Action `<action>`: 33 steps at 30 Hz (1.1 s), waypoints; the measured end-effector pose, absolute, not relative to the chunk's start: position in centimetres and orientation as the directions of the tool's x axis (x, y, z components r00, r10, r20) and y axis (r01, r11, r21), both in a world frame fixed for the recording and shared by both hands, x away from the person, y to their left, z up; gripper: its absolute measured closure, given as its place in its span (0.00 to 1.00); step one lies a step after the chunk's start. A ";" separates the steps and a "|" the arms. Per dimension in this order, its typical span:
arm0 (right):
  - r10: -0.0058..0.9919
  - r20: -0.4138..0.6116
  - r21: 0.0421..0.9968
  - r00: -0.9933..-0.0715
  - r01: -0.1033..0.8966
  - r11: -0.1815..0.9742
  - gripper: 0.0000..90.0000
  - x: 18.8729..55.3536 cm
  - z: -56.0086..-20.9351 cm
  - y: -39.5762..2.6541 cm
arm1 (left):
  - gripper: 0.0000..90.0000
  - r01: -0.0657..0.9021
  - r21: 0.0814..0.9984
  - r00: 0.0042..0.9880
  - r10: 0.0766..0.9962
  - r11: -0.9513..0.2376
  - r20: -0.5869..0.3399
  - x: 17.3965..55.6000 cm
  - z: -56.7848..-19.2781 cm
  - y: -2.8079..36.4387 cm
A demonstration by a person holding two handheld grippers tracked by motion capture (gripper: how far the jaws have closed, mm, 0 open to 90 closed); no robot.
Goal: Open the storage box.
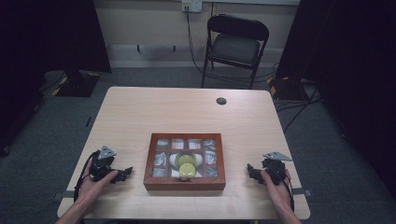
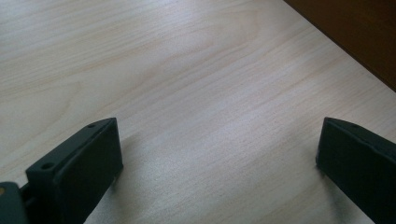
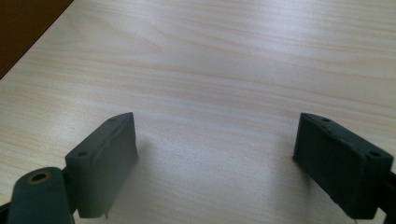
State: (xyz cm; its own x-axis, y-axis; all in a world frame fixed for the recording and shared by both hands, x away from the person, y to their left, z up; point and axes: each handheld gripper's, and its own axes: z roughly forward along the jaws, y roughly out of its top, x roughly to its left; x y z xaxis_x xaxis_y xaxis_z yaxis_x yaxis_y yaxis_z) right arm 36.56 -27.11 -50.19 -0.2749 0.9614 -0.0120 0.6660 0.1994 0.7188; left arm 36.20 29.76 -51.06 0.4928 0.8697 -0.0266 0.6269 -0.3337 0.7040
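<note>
Box centred near the front of the bench, a hand-held gripper resting at each side.

Sat as a wooden box (image 1: 184, 184) with a grid of small compartments, square to the near edge of the bench (image 1: 187, 112); held pale wrapped packets in the outer cells and two yellow-green round things (image 1: 186, 166) in the middle, one just in front of the other. Rested well apart from the box at its left: the left hand-held gripper (image 1: 125, 173), jaws spread wide over bare wood, nothing between them, pointed toward the box. Rested likewise at its right: the right hand-held gripper (image 1: 251, 171), jaws spread, empty, aimed back at the box. Stood beyond the bench: a dark folding chair (image 1: 236, 44).
</note>
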 end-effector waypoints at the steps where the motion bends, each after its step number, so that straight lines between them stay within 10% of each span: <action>1: 0.961 -0.012 0.718 -0.275 0.666 0.200 0.14 36.5 -50.2 -27.1 | 0.00 0.627 0.703 0.493 0.870 -0.336 -0.023 36.2 -51.0 29.8; 33: 0.941 -0.012 0.718 -0.338 0.652 0.244 0.13 36.5 -50.2 -27.5 | 0.33 0.617 0.738 0.564 0.807 -0.275 -0.171 34.7 -47.5 29.0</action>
